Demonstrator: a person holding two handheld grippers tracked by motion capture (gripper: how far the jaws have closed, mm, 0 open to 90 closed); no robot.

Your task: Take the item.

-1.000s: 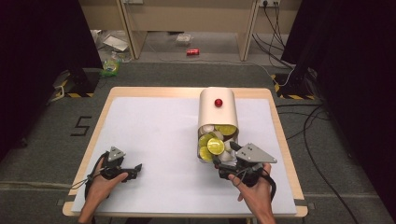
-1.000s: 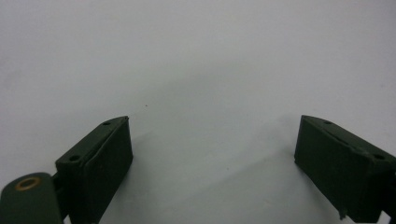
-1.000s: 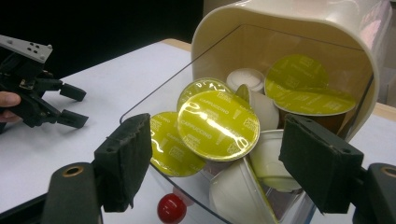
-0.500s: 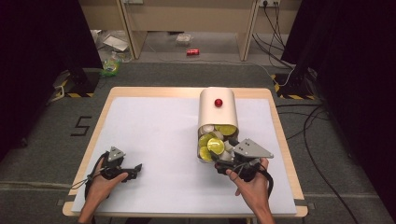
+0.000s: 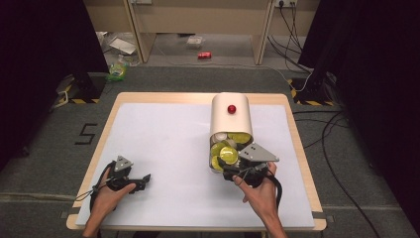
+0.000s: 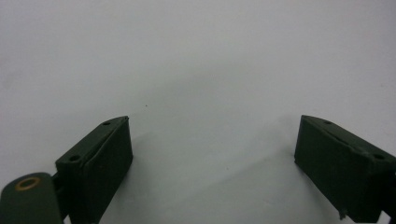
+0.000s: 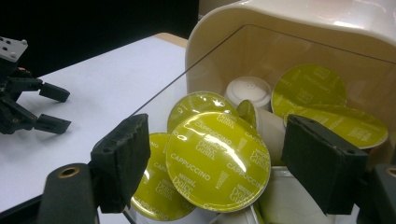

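Right claw point(image 7: 212, 163) wide around capsule point(image 7: 218, 161)

A red can point(image 5: 204, 55) and a green bag point(image 5: 117, 72) lie on the floor beyond the table point(image 5: 148, 139).

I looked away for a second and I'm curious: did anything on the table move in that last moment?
The right gripper crept forward a little toward the yellow-green foil-lidded coffee capsules, jaws open either side of the front one, nothing grasped. The left gripper stayed put, open over the white table. The cream plastic container with a red knob didn't move.
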